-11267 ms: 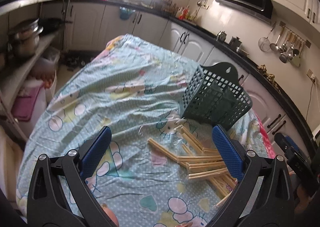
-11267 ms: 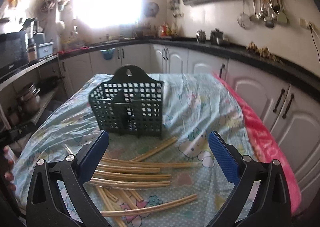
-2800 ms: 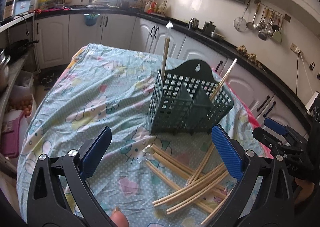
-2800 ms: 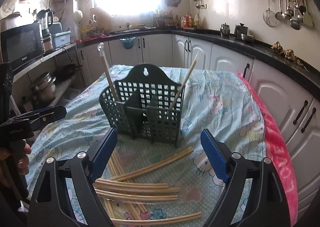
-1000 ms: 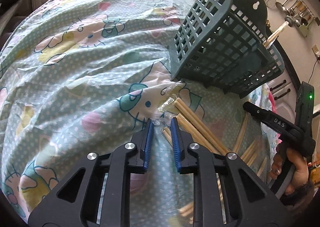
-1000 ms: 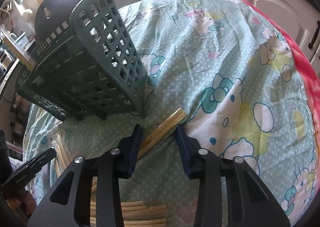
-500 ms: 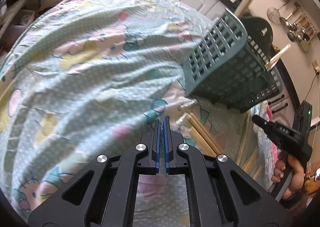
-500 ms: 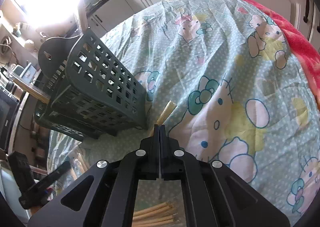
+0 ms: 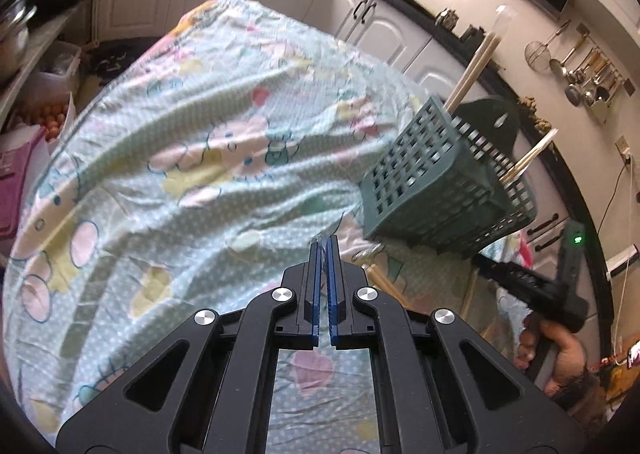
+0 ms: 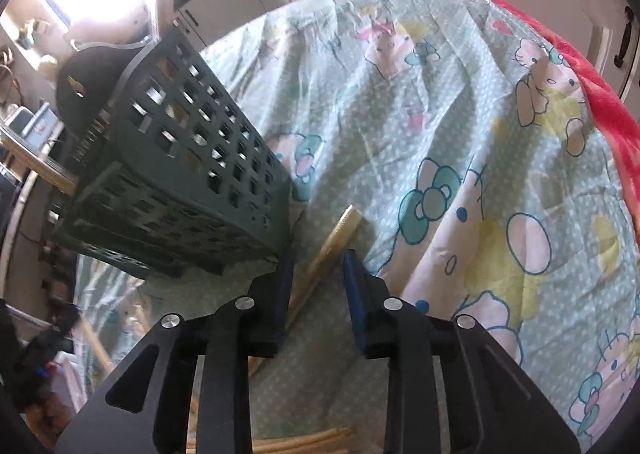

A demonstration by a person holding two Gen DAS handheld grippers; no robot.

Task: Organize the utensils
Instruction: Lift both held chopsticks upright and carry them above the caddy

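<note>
A dark green mesh utensil basket (image 9: 448, 177) stands on the cartoon-print cloth, with two wrapped chopstick packs (image 9: 476, 65) sticking up out of it. It also shows in the right wrist view (image 10: 180, 177). My left gripper (image 9: 325, 250) is shut, with a bit of clear wrapper at its tips; the pack itself is hidden. More chopstick packs (image 9: 384, 282) lie on the cloth just right of it. My right gripper (image 10: 318, 266) is partly open with one chopstick pack (image 10: 332, 242) lying between its fingers, close beside the basket.
The table's cloth (image 9: 180, 157) is wrinkled, with a red edge (image 10: 592, 85) on the right side. More chopstick packs (image 10: 304, 442) lie at the near edge. Kitchen cabinets (image 9: 360, 25) and a counter ring the table. The right gripper's handle and hand (image 9: 560, 318) sit right of the basket.
My right gripper, shut half a second ago, has opened around the chopstick pack near the basket. My left gripper stays shut and has lifted, tilting up from the cloth.
</note>
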